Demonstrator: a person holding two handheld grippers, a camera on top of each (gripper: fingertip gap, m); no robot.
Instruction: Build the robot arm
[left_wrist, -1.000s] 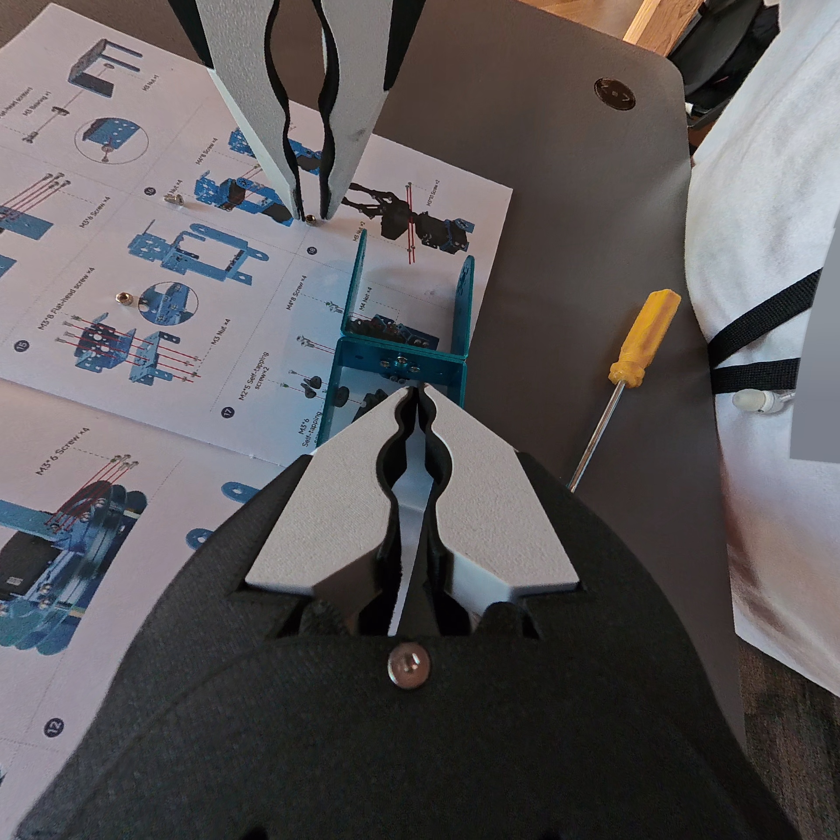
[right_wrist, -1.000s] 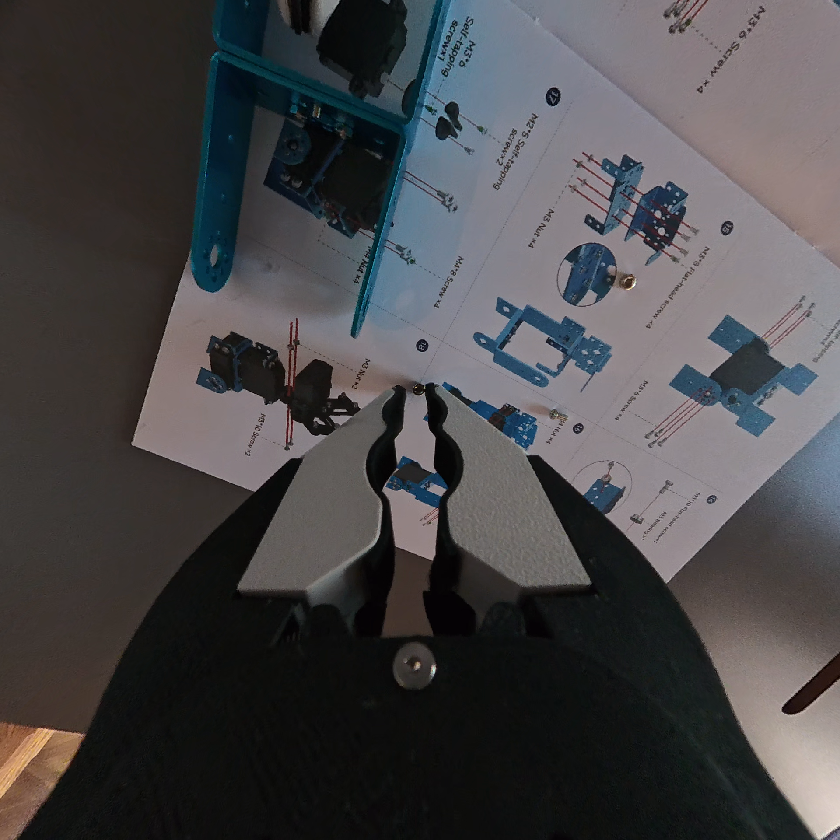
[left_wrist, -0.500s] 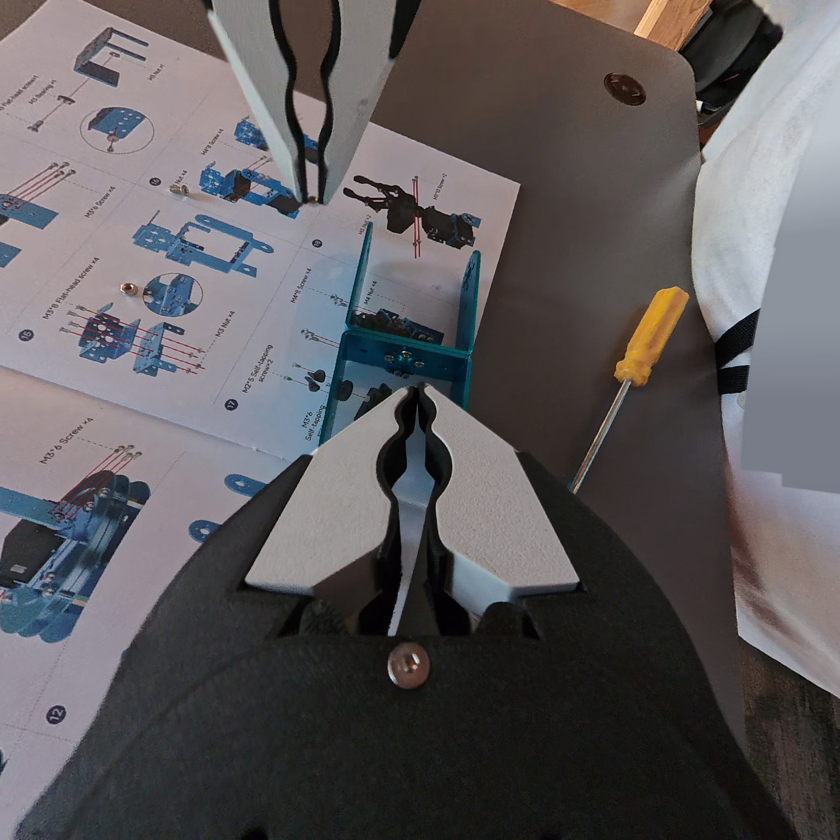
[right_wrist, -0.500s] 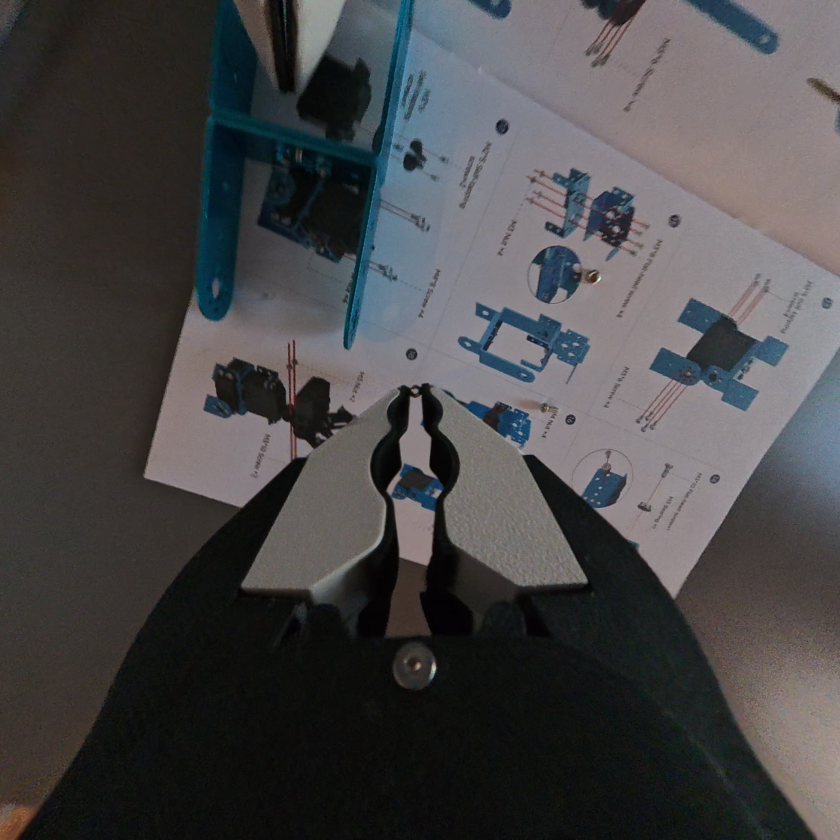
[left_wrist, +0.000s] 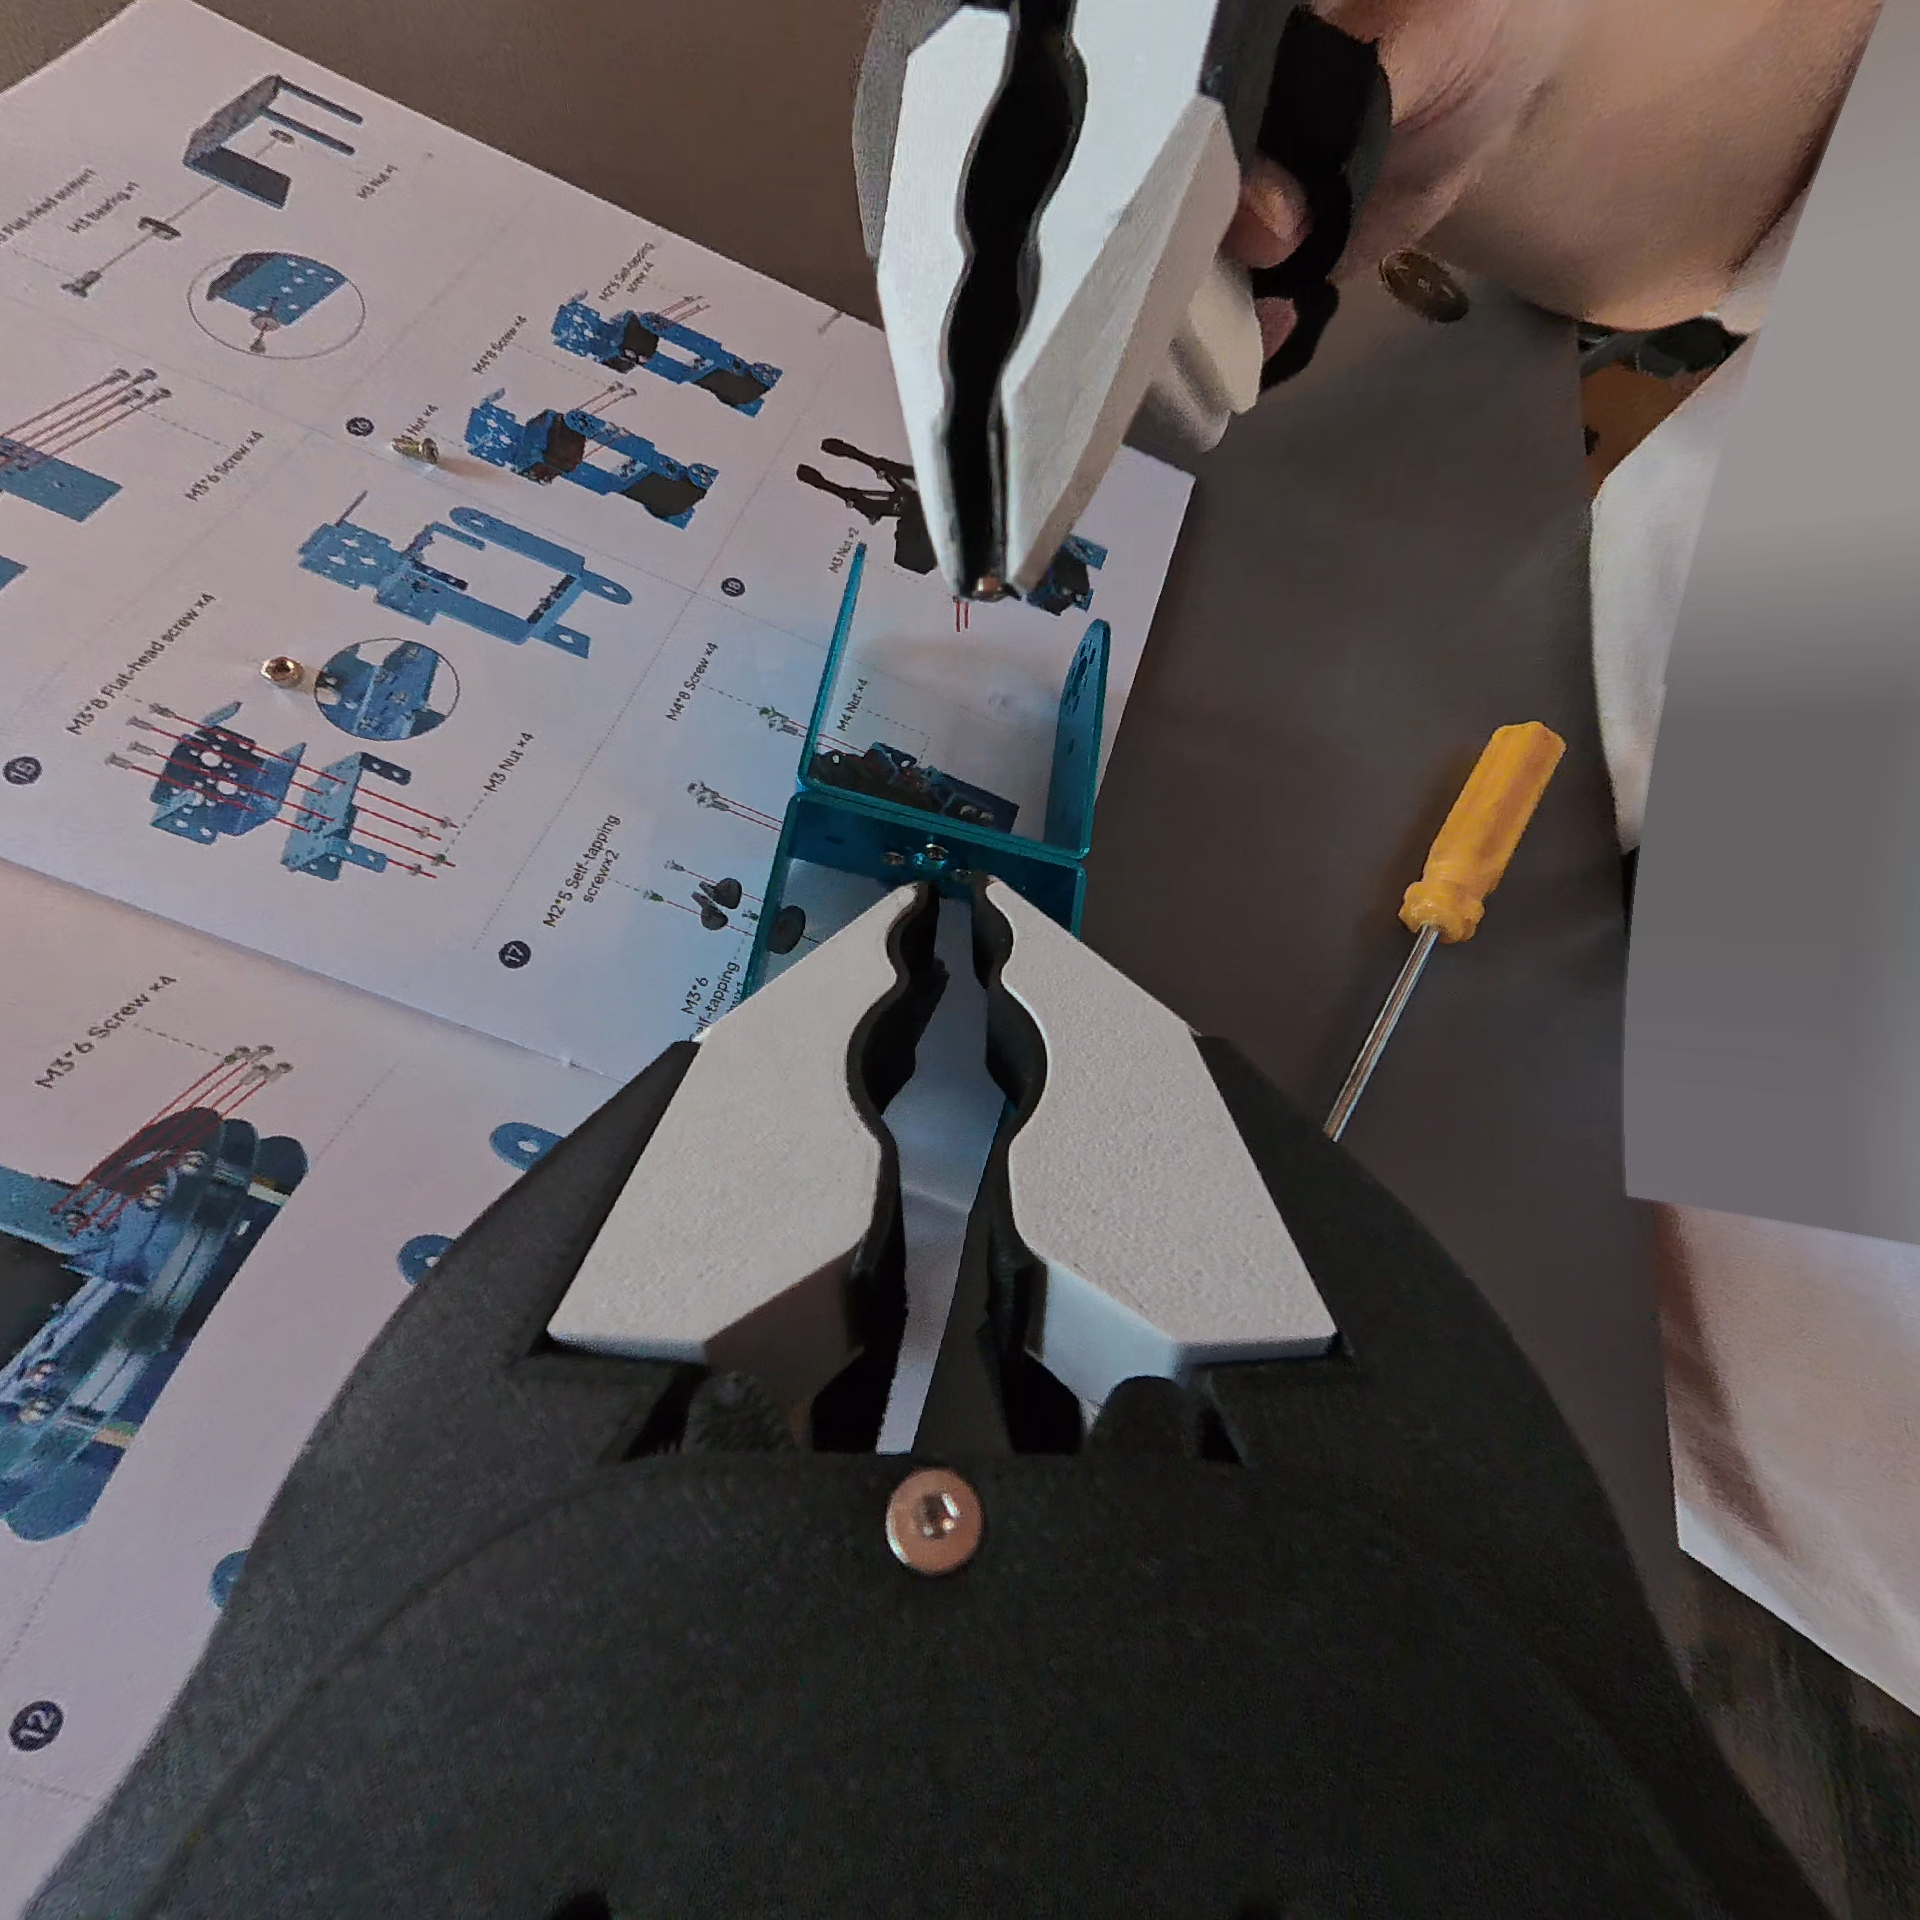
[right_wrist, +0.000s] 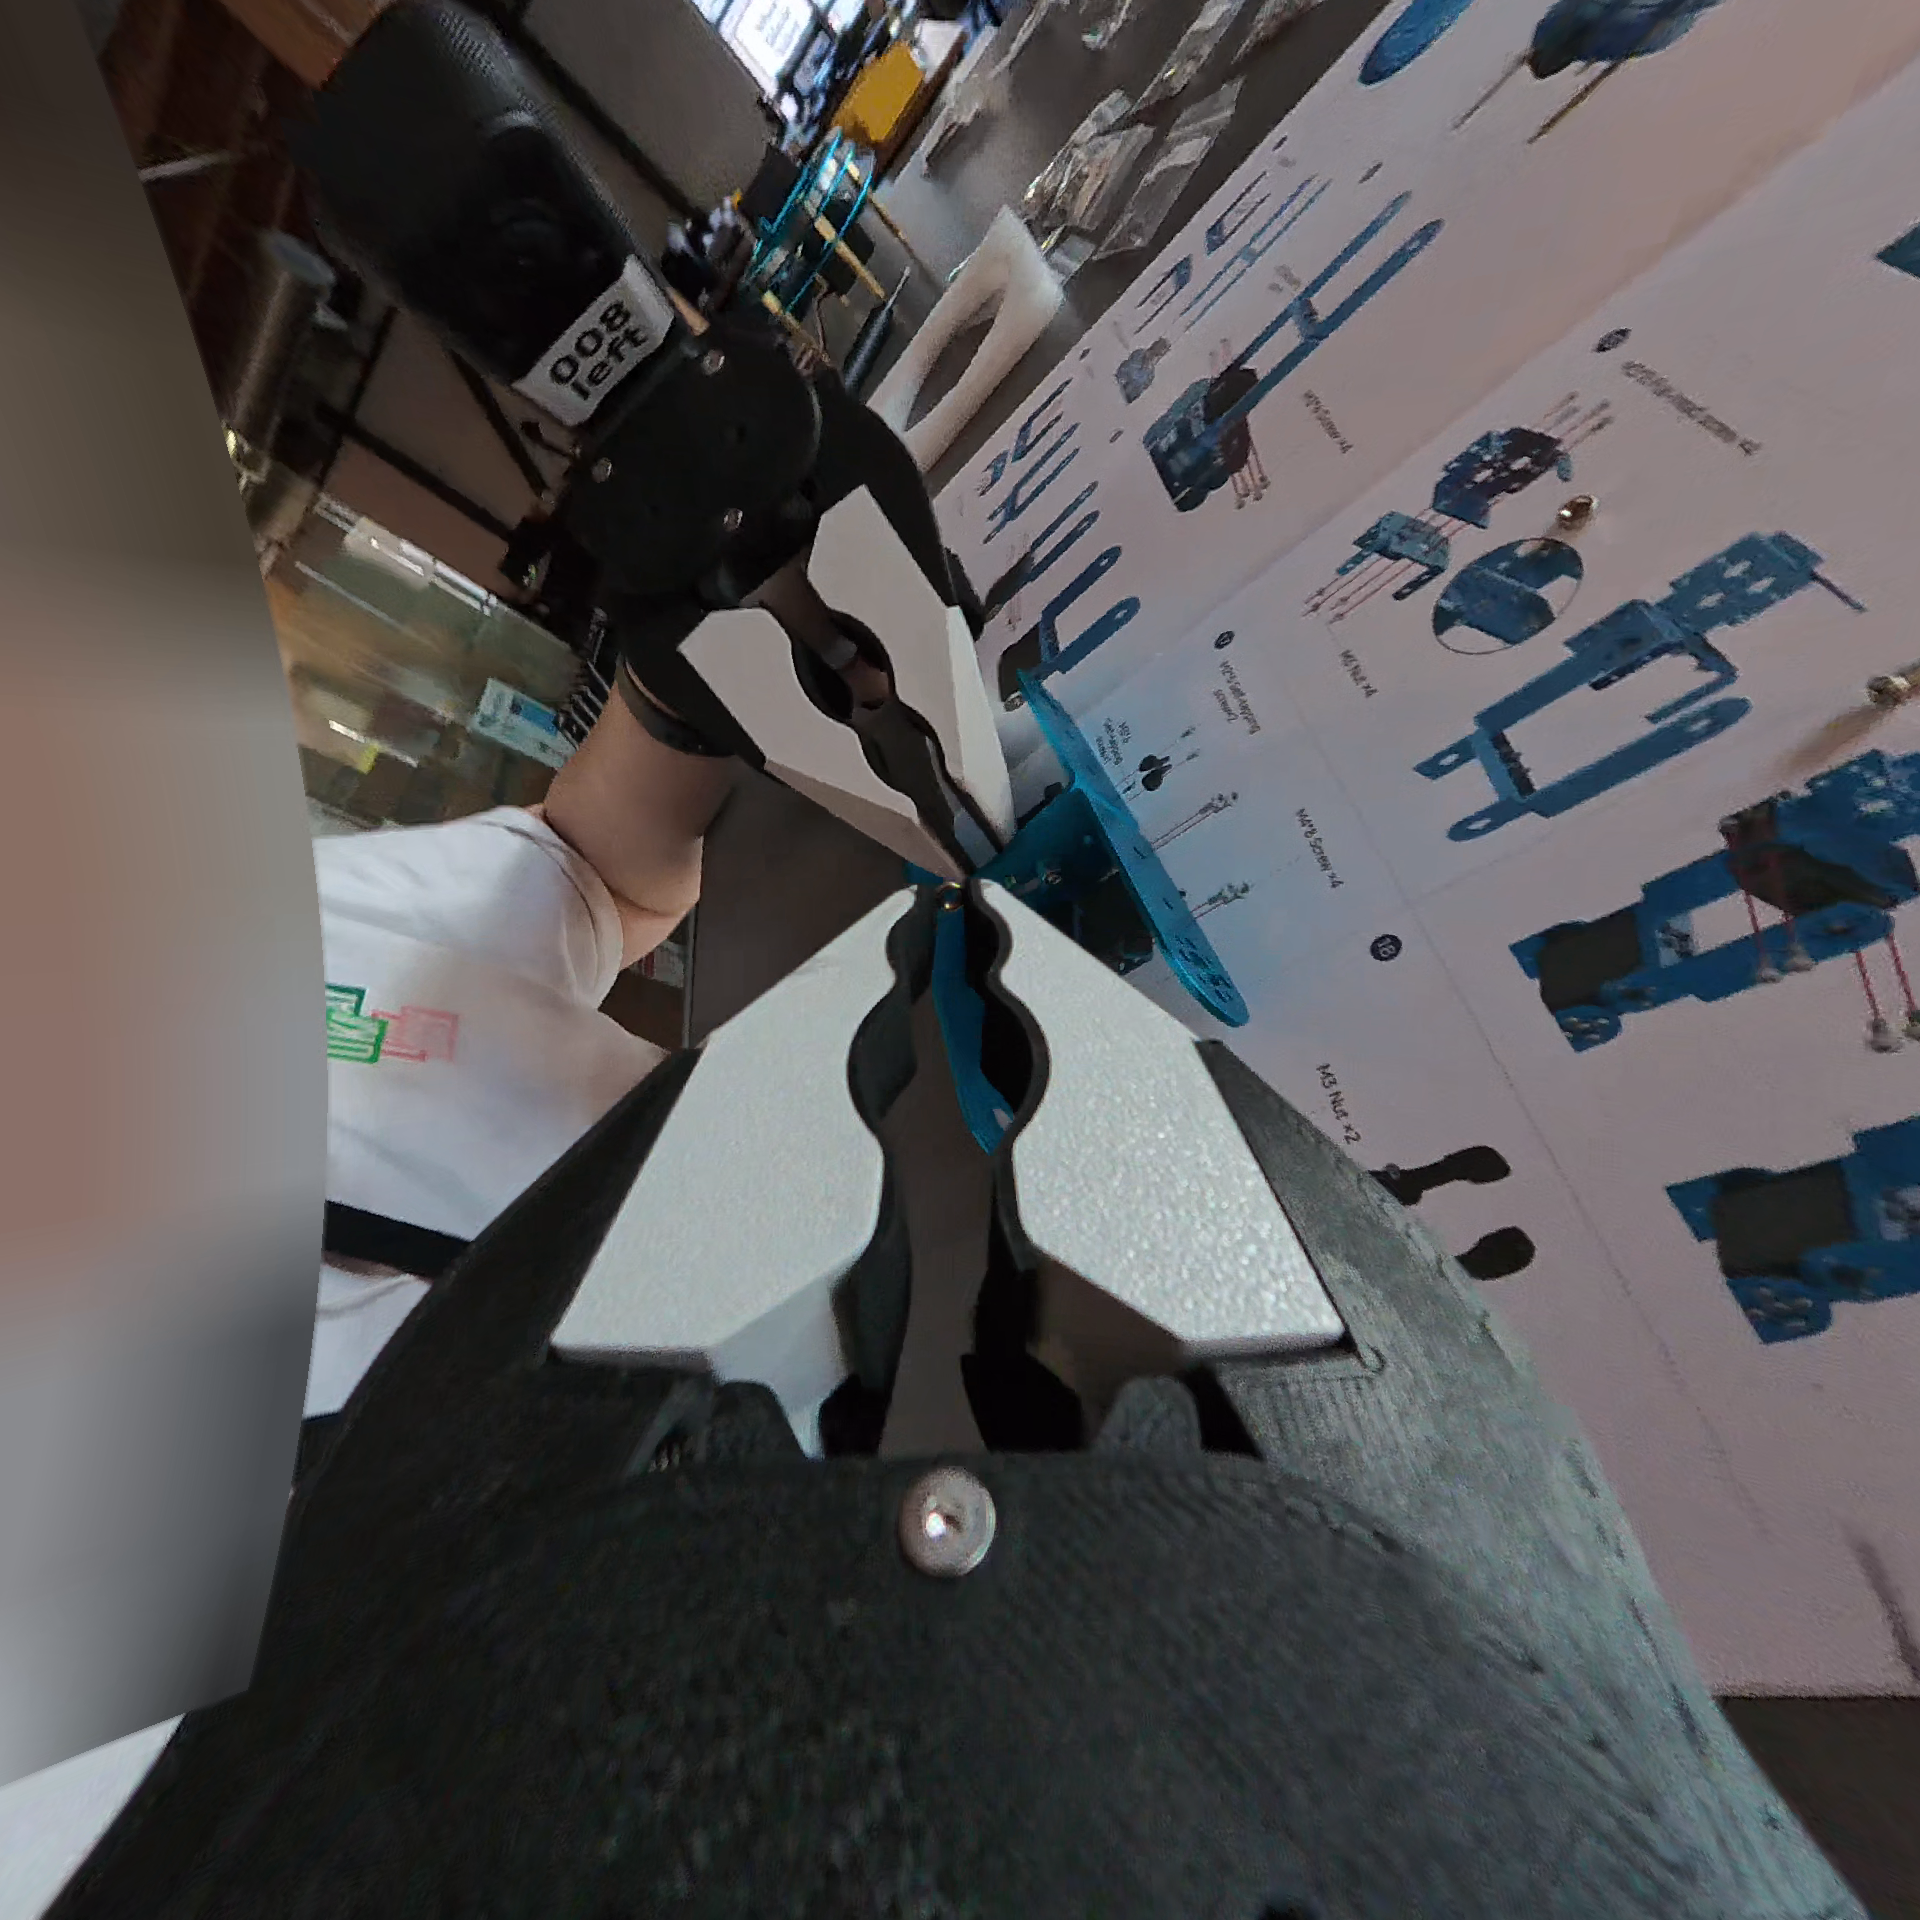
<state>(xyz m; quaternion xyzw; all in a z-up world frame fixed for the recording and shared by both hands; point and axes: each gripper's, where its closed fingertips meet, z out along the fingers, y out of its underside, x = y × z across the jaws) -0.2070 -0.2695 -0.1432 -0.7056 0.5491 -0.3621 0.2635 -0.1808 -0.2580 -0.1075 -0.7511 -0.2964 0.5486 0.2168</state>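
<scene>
Two grippers meet over one instruction sheet (left_wrist: 436, 727): the left gripper (left_wrist: 948, 894) clamps one blue bracket (left_wrist: 940, 831); just beyond, the right gripper (left_wrist: 982, 587) pinches one small nut (left_wrist: 985, 589). One yellow screwdriver (left_wrist: 1455, 883) lies to the right.

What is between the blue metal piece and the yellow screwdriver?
Nothing. In the left wrist view only bare dark tabletop lies between the blue bracket and the yellow screwdriver.

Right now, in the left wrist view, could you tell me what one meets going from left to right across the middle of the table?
Brass nut on the instruction sheet → blue metal bracket, gripped by the left tongs → yellow-handled screwdriver on the dark table → person's white shirt.
</scene>
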